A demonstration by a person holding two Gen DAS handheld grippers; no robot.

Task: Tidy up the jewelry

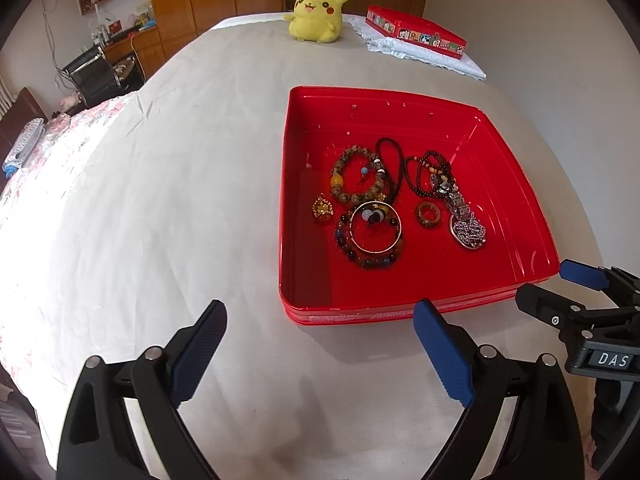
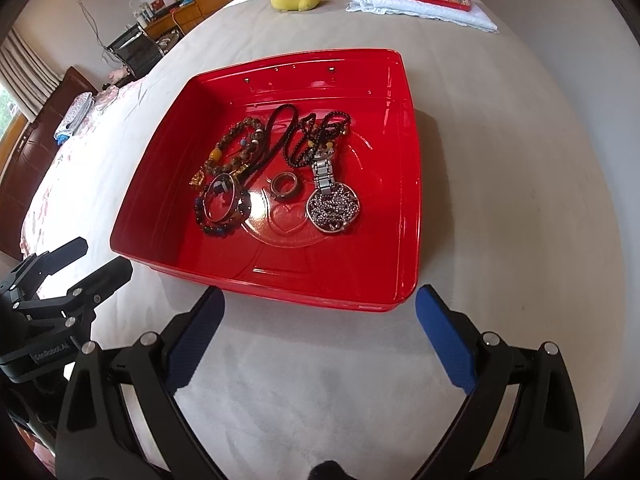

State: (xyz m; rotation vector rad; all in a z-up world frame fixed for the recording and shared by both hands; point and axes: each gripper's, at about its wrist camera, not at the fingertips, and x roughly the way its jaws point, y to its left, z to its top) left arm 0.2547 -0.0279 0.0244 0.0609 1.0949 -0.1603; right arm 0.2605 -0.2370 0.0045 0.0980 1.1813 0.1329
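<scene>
Setting: a bed (image 1: 160, 200) covered in a pale sheet carries everything, with a flowered quilt along its left edge.
Red tray (image 1: 516, 208): an open, shallow red plastic tray sits on the bed toward the near edge, just beyond both grippers; in the right wrist view its near wall (image 2: 320, 300) lies just past the fingertips.
Jewelry: all of it lies loose on the tray floor, bunched toward the middle.
Beaded bracelet (image 1: 352, 176): brown beads with one amber bead, at the left of the cluster.
Gold charm (image 1: 322, 209): beside that bracelet, nearest the tray's left wall.
Metal bangle (image 1: 376, 229): resting on top of a dark multicoloured bead bracelet (image 1: 362, 258), at the near side of the cluster.
Black bead necklaces (image 1: 420, 172): looped and tangled toward the tray's far side.
Ring (image 1: 429, 215): a brownish band lying alone between the bangle and the silver chain.
Silver chain (image 1: 469, 230): heaped in a round pile at the right of the cluster, joined to a metal link band.
Left gripper (image 1: 320, 352): spread wide, holding nothing, hovering over the sheet short of the tray's near wall.
Right gripper (image 2: 320, 332): likewise spread wide and empty, just short of the tray.
Far edge of the bed: a yellow plush toy (image 1: 316, 14) and a red decorated box (image 1: 416, 32) on a white lace cloth (image 1: 432, 58).
</scene>
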